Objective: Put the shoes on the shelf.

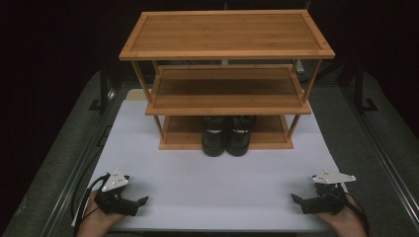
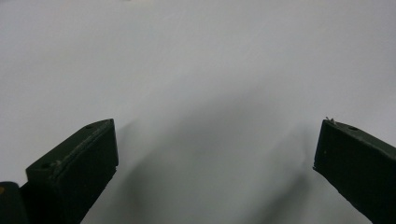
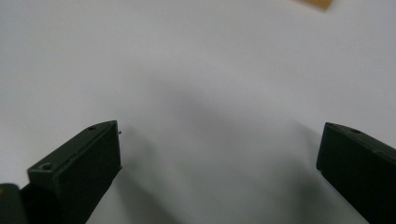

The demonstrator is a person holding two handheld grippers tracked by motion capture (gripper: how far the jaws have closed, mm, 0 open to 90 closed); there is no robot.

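At the near edge of the white bench the left gripper and right gripper rest with jaws wide and empty, tips turned inward, while the 2 black shoes stand well ahead, midway between them, toes toward the person, on the wooden rack's bottom shelf.

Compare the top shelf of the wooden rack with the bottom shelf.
The top shelf is bare and brightly lit; the bottom shelf holds a pair of black shoes and lies in shadow. The top shelf looks wider and shows whole; the bottom shelf is partly hidden. Both are wooden with raised rims.
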